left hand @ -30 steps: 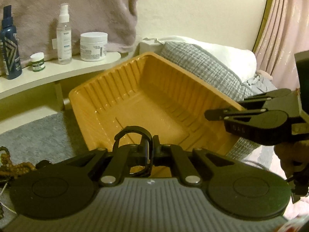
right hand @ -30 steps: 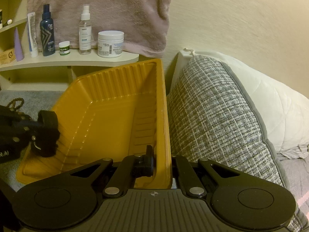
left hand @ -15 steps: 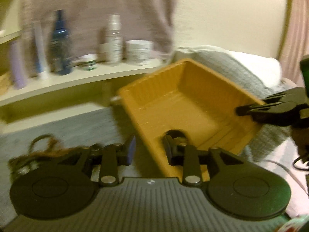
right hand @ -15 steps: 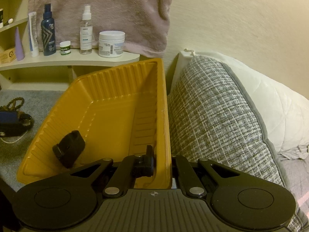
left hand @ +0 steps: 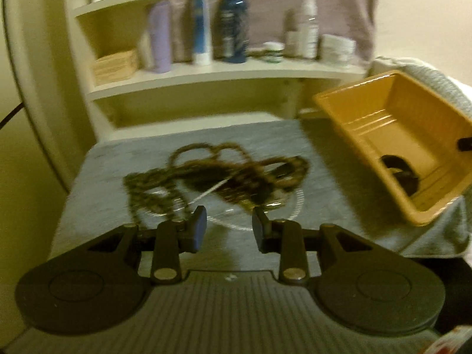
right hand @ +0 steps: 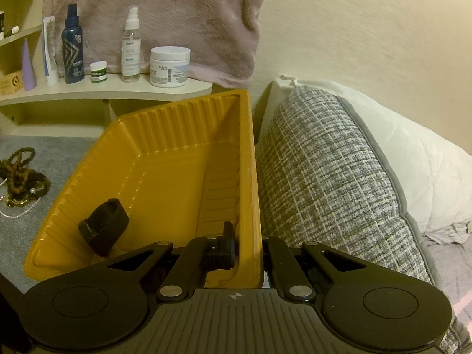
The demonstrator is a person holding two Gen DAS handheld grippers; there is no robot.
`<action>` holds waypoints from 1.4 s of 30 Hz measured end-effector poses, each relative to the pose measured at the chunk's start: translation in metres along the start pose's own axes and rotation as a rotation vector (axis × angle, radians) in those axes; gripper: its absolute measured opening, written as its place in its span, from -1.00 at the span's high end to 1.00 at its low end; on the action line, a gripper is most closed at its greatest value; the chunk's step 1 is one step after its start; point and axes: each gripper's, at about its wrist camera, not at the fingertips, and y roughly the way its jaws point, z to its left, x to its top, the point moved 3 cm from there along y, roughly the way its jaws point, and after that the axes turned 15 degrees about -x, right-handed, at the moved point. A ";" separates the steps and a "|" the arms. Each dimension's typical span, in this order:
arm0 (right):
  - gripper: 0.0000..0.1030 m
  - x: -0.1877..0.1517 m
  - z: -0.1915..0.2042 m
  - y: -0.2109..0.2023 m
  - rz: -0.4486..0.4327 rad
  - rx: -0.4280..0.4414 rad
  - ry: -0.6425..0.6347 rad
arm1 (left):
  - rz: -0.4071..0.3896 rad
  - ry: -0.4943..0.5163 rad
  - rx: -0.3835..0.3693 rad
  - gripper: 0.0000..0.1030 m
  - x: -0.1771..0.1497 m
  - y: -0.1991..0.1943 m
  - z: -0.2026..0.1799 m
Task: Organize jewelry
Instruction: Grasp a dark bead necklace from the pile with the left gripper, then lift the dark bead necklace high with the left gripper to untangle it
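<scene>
A tangle of brown bead necklaces and thin chains (left hand: 218,174) lies on the grey cloth, also at the left edge of the right wrist view (right hand: 20,177). My left gripper (left hand: 227,230) is open and empty, just in front of the pile. An orange plastic tray (right hand: 165,159) stands tilted against a cushion; a black band (right hand: 103,230) lies inside it, also seen in the left wrist view (left hand: 398,174). My right gripper (right hand: 247,250) is shut on the tray's right wall and holds it tilted.
A cream shelf (right hand: 112,94) behind carries bottles, tubes and jars. A pink towel (right hand: 177,14) hangs above it. A grey woven cushion (right hand: 324,183) and a white pillow (right hand: 413,159) lie right of the tray. The left view is motion-blurred.
My left gripper opened and dropped the black band into the tray, then swung left to face the necklace pile. The right gripper kept its hold on the tray wall.
</scene>
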 end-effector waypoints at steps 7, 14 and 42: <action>0.92 0.000 0.000 0.001 0.001 -0.007 -0.006 | 0.013 0.016 0.092 0.42 0.000 0.010 0.025; 0.92 0.000 0.000 0.002 0.003 -0.010 -0.009 | 0.078 0.026 0.125 0.58 0.003 0.030 0.039; 0.92 -0.001 0.000 -0.001 -0.016 -0.013 0.007 | 0.078 0.740 0.377 0.88 0.053 -0.038 0.044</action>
